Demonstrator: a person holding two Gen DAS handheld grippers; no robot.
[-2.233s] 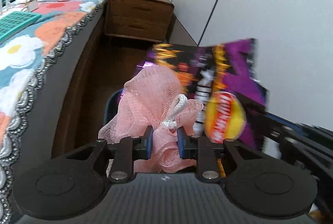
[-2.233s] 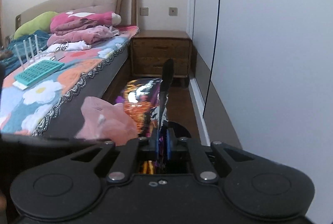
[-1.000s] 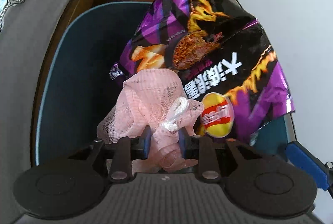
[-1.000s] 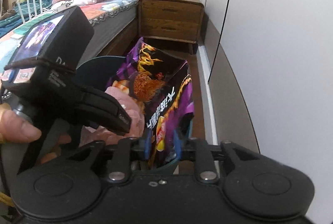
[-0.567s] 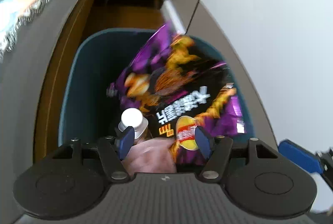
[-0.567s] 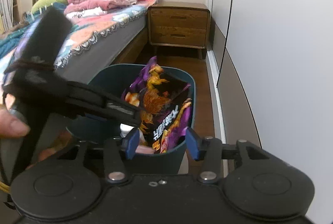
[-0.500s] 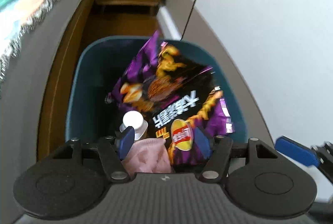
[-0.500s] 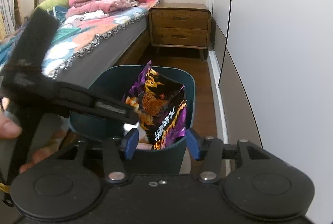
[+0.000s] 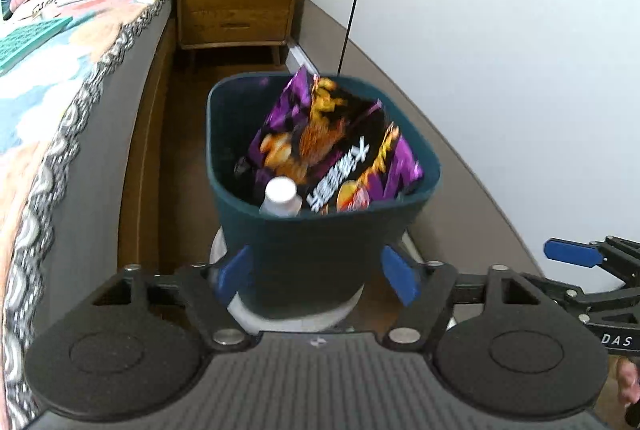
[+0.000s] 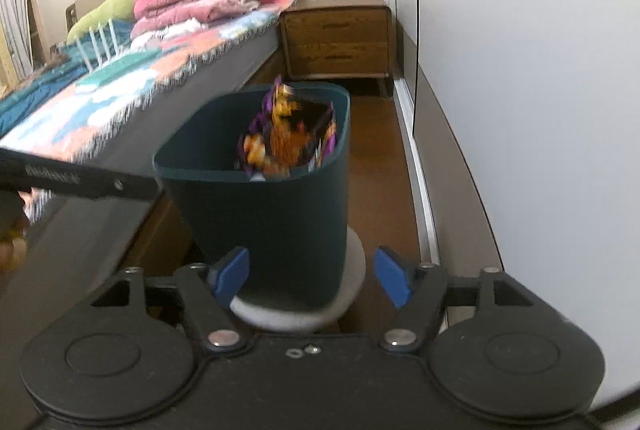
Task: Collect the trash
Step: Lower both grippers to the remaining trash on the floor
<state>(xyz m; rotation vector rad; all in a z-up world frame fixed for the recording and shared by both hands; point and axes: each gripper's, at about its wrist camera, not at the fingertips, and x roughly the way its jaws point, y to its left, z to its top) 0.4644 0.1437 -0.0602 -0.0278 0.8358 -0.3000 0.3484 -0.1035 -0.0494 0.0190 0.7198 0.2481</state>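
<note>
A dark teal trash bin [image 9: 320, 242] stands on a white round base on the floor between the bed and the wall; it also shows in the right wrist view [image 10: 272, 214]. A purple chip bag [image 9: 336, 146] sticks out of it, beside a white bottle cap [image 9: 282, 190]. The bag shows in the right wrist view [image 10: 288, 134] too. My left gripper [image 9: 316, 276] is open and empty, held back from the bin's near side. My right gripper [image 10: 312, 276] is open and empty, also back from the bin. The pink mesh is hidden inside the bin.
A bed with a floral cover [image 9: 48, 78] runs along the left. A wooden nightstand [image 9: 236, 6] stands at the far end. A white wardrobe wall [image 9: 500, 50] is on the right. Folded pink clothes [image 10: 192, 6] lie on the bed.
Both grippers opened and let the pink mesh and the chip bag fall into the bin. Both have since pulled back and up, so the bin looks smaller.
</note>
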